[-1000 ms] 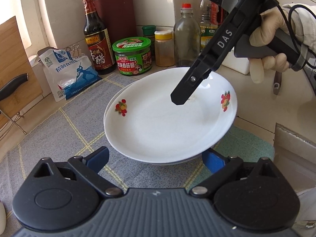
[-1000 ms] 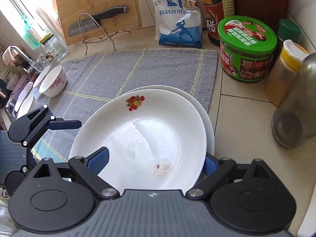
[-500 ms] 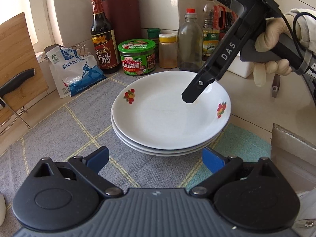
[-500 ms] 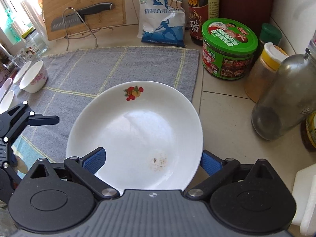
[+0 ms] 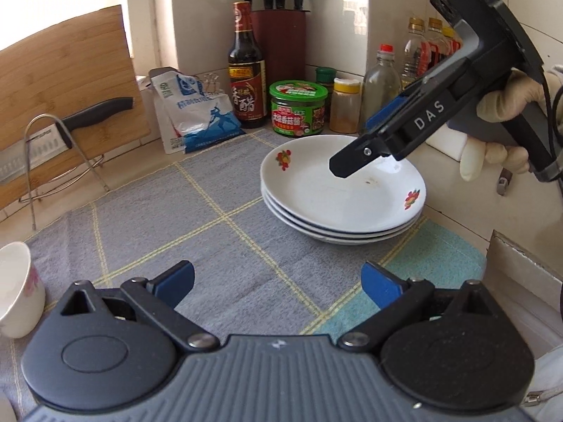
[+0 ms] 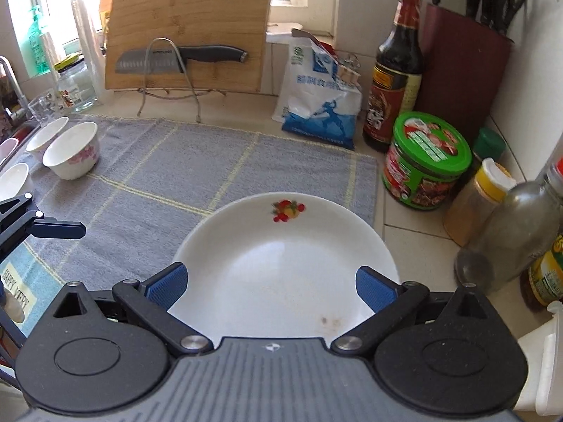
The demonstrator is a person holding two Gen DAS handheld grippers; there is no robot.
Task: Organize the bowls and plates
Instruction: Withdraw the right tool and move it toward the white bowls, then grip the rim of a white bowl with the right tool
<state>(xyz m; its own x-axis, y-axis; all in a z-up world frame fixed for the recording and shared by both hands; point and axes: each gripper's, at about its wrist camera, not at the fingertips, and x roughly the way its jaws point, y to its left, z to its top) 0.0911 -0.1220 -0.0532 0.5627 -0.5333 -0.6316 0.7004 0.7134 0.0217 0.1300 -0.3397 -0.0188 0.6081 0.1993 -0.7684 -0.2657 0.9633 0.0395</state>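
A stack of three white plates (image 5: 343,198) with fruit prints stands on the grey cloth (image 5: 197,225) near the jars; it also shows in the right wrist view (image 6: 285,267). My left gripper (image 5: 278,286) is open and empty, well back from the stack above the cloth. My right gripper (image 6: 271,286) is open and empty, hovering over the near side of the top plate; it also shows in the left wrist view (image 5: 352,161). Several white bowls (image 6: 72,154) stand at the cloth's left end; one bowl (image 5: 16,290) shows in the left wrist view.
A green-lidded jar (image 6: 427,161), a vinegar bottle (image 6: 394,81), spice jars, a glass bottle (image 6: 510,235) and a knife block (image 6: 464,70) line the wall. A salt bag (image 6: 320,95), a cutting board with a knife on a rack (image 6: 186,31) stand behind the cloth.
The top plate went from tilted in the air to resting flat on the stack. Both grippers have drawn back from the stack, the left one far back.
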